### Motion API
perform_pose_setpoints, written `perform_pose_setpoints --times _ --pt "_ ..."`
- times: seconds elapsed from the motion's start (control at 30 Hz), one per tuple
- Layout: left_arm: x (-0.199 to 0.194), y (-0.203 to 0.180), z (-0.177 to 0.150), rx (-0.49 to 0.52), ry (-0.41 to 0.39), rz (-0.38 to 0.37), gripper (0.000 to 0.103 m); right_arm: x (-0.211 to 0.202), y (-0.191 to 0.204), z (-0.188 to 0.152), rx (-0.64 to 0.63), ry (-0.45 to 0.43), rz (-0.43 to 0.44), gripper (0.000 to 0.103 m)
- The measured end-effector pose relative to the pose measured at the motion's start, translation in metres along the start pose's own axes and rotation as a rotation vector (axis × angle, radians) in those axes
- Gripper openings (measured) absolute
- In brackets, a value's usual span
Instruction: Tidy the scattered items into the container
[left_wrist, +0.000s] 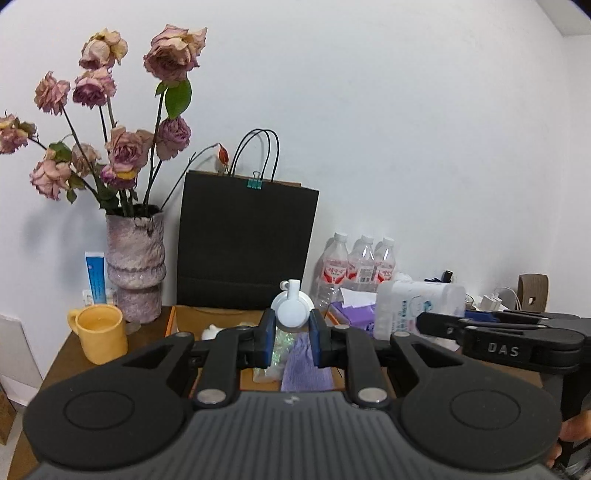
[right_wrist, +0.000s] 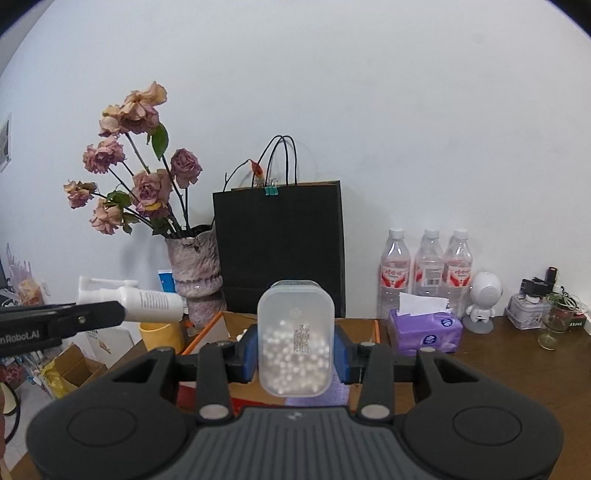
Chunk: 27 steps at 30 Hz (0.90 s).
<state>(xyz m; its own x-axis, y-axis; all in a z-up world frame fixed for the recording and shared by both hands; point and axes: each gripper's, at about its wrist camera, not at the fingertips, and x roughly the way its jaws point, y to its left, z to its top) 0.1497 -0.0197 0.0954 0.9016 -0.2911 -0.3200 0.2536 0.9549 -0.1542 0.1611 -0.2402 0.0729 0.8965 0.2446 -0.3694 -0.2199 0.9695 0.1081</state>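
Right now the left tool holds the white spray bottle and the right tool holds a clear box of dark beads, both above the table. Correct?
Not quite. The beads are white, not dark, as the right wrist view shows through the clear box in the right tool. The rest stands: the left tool holds the white spray bottle above the table.

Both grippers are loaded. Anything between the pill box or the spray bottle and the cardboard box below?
Nothing visible. The pill box and spray bottle hang above the open cardboard box; only a purple cloth lies inside.
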Motion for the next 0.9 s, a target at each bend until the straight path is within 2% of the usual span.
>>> perform_pose_setpoints --times 0.33,0.9 --pt "0.029 0.004 0.010 -0.034 0.027 -0.004 0.019 0.053 -0.002 0.007 0.032 0.090 0.003 0.039" --pt "0.099 0.030 0.001 -0.035 0.131 0.066 0.019 0.137 -0.005 -0.011 0.016 0.223 0.008 0.039"
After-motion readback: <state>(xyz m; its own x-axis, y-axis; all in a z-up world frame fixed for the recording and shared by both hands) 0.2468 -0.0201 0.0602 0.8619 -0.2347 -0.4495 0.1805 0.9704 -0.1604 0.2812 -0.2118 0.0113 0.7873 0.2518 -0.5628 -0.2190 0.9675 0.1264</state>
